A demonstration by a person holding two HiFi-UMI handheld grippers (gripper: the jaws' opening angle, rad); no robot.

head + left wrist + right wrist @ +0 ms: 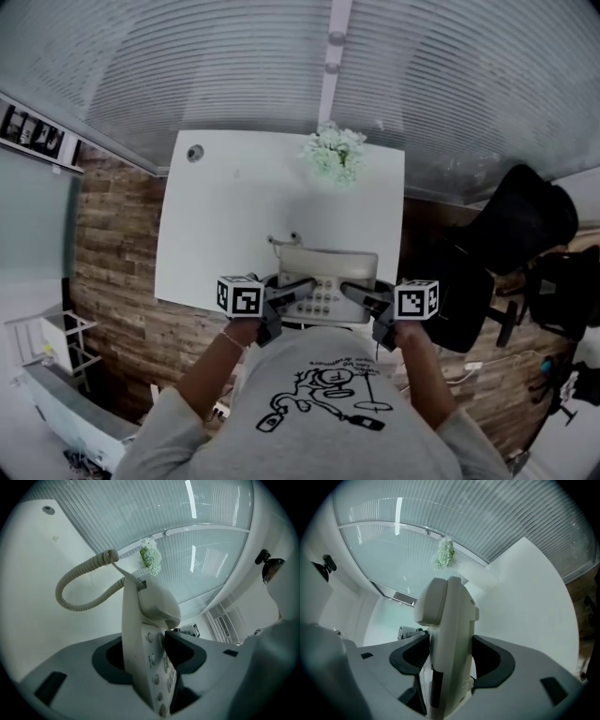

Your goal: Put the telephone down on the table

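**Both grippers gripping the telephone at the counter's near edge**

The left gripper is clamping the left edge of the telephone, and the right gripper is clamping its right edge. In each gripper view the jaws are pressing on the pale body from both sides, with nothing else between them. So neither hand is nearer. The telephone is spanning the gap between them, its long axis running left to right, in line with the near edge of the white counter.

In the head view the telephone is sitting over that near edge, just in front of the person's chest. The handset is resting at its far end and the keypad is facing up. The coiled cord is looping out ahead over the bare surface. A bunch of flowers is standing well apart at the far edge.

No view is showing whether the underside is already touching the counter. As I am judging it, the counter is lying below and slightly ahead of the held telephone. The coming move is therefore calling for both hands to go down together and a little forward, keeping the body level, so that the whole base is landing on the surface and not overhanging the edge. Uneven lowering could be tipping the handset off its rest.
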